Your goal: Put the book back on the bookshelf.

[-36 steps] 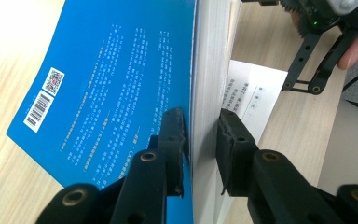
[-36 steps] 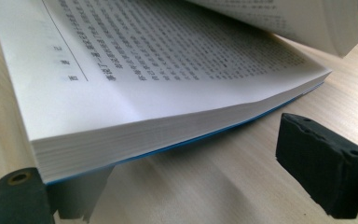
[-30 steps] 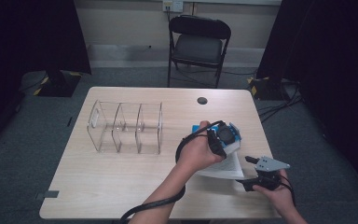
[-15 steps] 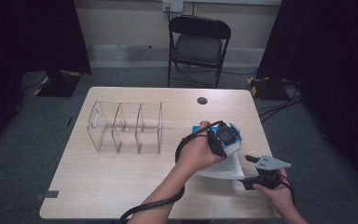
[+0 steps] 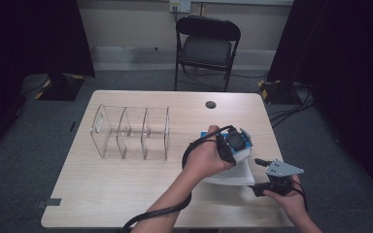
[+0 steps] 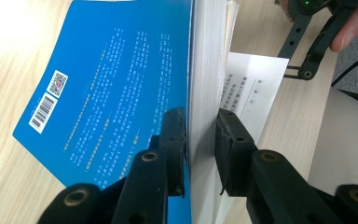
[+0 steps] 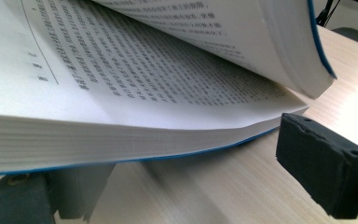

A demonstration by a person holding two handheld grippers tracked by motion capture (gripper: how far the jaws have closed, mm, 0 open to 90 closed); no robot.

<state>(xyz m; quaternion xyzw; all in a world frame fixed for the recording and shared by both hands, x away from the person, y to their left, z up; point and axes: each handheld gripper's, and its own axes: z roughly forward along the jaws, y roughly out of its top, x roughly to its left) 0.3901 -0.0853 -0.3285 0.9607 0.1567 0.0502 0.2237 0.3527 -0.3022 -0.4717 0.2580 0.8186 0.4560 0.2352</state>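
A thick book with a blue cover [image 6: 107, 88] lies open near the table's right front. My left gripper [image 6: 200, 144] is shut on the raised part of it, one pad on the blue cover and the other on the white page block [image 6: 205, 70]. In the high view the left gripper [image 5: 235, 143] sits above the book [image 5: 233, 175], under the person's hand. My right gripper [image 5: 256, 175] rests at the book's right edge. Its jaws stand wide apart in the right gripper view [image 7: 182, 182], with the lower stack of pages [image 7: 98, 135] lying over the left jaw and no pad pressing. The printed page [image 7: 135, 70] faces up.
A clear divided rack [image 5: 131, 133] stands on the left half of the table [image 5: 126, 194]. A small black disc [image 5: 211, 104] lies near the far edge. A folding chair [image 5: 206, 48] stands behind the table. The right gripper [image 6: 307, 46] also appears in the left gripper view.
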